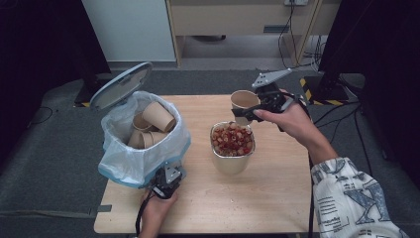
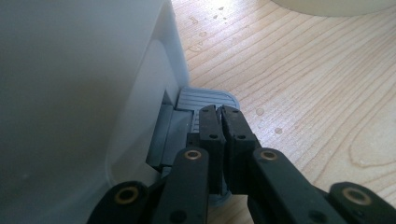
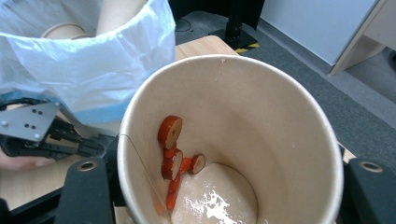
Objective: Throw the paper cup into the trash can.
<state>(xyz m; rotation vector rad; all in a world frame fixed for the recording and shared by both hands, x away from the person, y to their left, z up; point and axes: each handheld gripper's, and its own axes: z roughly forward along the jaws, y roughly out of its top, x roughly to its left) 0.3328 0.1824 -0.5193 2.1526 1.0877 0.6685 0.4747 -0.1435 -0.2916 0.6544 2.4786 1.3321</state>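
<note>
My right gripper [image 1: 246,113] is shut on a brown paper cup [image 1: 243,100], held tilted just above the far rim of a metal container [image 1: 233,162] full of red fruit slices [image 1: 232,140]. In the right gripper view the cup [image 3: 261,116] sits between my jaws; a few red slices [image 3: 170,135] cling to its inner wall and white residue [image 3: 215,198] lies at the bottom. My left gripper [image 1: 167,176] is shut, its tips [image 2: 218,113] resting on the grey pedal [image 2: 205,99] at the foot of the bin [image 2: 70,93].
The bin's lid [image 1: 121,85] stands raised. Its plastic liner [image 1: 133,158] holds several used paper cups [image 1: 158,116]. Water drops [image 2: 259,112] dot the wooden table [image 1: 277,198] near the pedal. Grey carpet surrounds the table.
</note>
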